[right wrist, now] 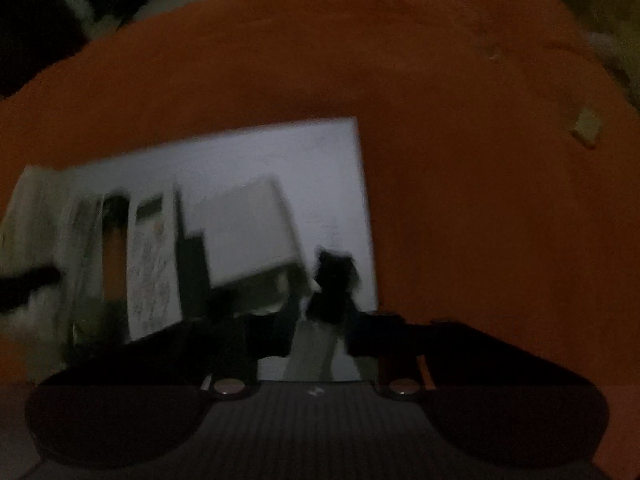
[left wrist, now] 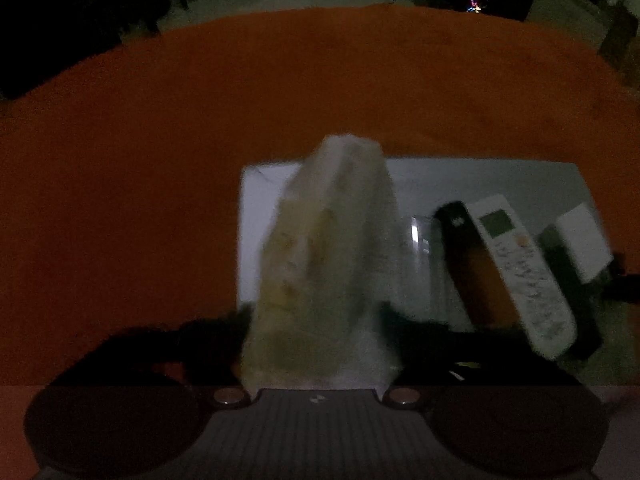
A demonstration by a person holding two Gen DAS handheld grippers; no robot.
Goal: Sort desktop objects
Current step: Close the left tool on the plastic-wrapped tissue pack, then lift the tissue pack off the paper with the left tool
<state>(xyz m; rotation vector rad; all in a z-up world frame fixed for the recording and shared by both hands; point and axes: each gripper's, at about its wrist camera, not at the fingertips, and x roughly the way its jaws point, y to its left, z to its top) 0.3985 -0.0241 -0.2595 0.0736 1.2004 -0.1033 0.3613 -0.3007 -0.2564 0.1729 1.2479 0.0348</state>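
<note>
Left claw (left wrist: 320, 320): clamped on a crumpled tissue pack (left wrist: 324, 248), which rises straight out ahead between its fingers.
Remote (left wrist: 520, 268): right of that claw, on the white sheet (left wrist: 460, 180).
Right claw (right wrist: 308, 304): pinched together on the white box (right wrist: 248, 228), at its near corner.

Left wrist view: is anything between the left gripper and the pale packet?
Nothing visible. The left gripper is clamped on the pale packet; the white remote lies apart, to its right.
</note>
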